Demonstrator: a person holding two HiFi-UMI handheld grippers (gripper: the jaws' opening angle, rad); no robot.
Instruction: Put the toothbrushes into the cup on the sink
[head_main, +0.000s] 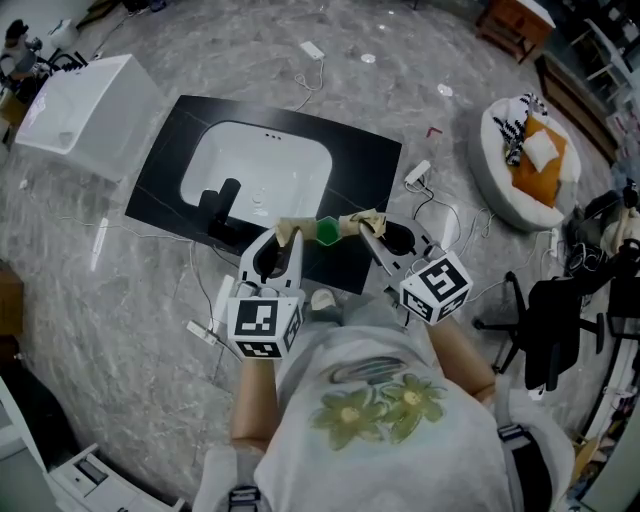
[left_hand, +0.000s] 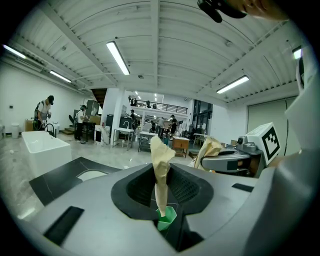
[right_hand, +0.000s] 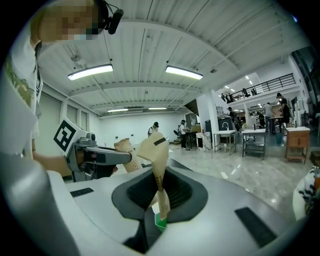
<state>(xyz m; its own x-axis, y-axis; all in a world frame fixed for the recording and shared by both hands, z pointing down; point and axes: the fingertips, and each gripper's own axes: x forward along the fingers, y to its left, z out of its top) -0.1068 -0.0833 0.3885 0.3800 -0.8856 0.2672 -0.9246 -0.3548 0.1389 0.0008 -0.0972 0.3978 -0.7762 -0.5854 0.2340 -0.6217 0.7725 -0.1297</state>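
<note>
A green hexagonal cup (head_main: 326, 231) shows over the front right part of the black sink counter (head_main: 370, 160), between my two grippers' tan-wrapped tips. My left gripper (head_main: 295, 232) reaches it from the left and my right gripper (head_main: 362, 222) from the right; contact is unclear. In the left gripper view the cup (left_hand: 167, 216) shows at the foot of the left gripper (left_hand: 161, 170), whose fingers stand close together. In the right gripper view the cup (right_hand: 160, 220) lies below the right gripper (right_hand: 159, 170), whose fingers are pressed together. No toothbrush is visible.
The counter holds a white basin (head_main: 270, 160) and a black faucet (head_main: 222, 205). A white tub (head_main: 85, 115) stands at the upper left and a round cushion (head_main: 530, 160) at the right. Cables and a power strip (head_main: 417, 173) lie on the floor. A black chair (head_main: 560, 320) stands at the right.
</note>
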